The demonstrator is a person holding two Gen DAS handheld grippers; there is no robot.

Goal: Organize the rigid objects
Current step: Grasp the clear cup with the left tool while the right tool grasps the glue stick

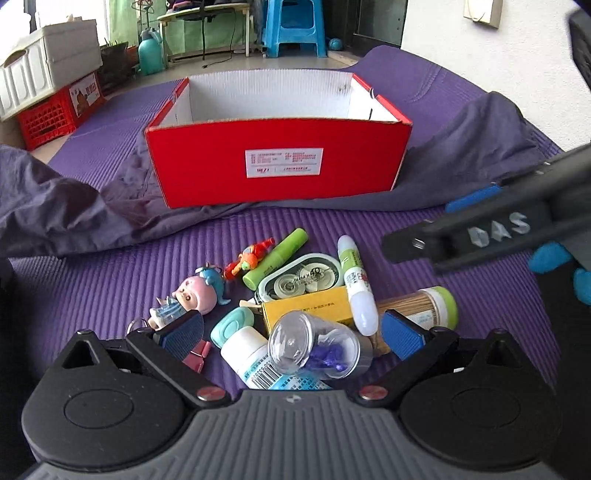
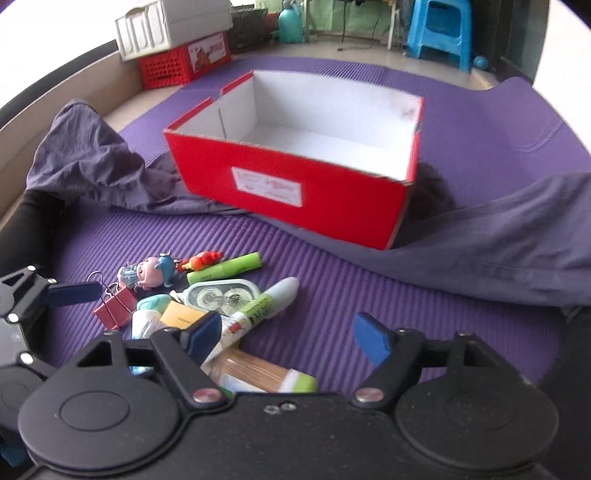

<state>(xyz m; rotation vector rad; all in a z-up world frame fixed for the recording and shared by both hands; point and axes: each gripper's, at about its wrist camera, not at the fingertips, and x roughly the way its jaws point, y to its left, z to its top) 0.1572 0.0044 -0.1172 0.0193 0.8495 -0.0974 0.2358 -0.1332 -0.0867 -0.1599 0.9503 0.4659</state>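
A red shoebox (image 1: 277, 166) (image 2: 295, 184) with a white, empty inside stands open on the purple mat. In front of it lies a pile of small items. My left gripper (image 1: 293, 334) is open low over the near side of the pile. A clear cup of purple pins (image 1: 314, 347) and a white bottle (image 1: 247, 354) lie between its blue pads, untouched. My right gripper (image 2: 288, 336) is open too. A toothpick jar (image 2: 258, 373) and a white-green glue pen (image 2: 258, 310) lie between its fingers, with no pad pressing on either.
The pile also holds a pink doll keychain (image 1: 192, 295), green highlighter (image 1: 277, 258), correction tape (image 1: 306, 277), yellow box (image 1: 310, 308) and red binder clip (image 2: 114, 308). Dark cloth (image 2: 480, 251) is rumpled around the box. Crates (image 2: 177, 66) and a blue stool (image 1: 295, 29) stand beyond.
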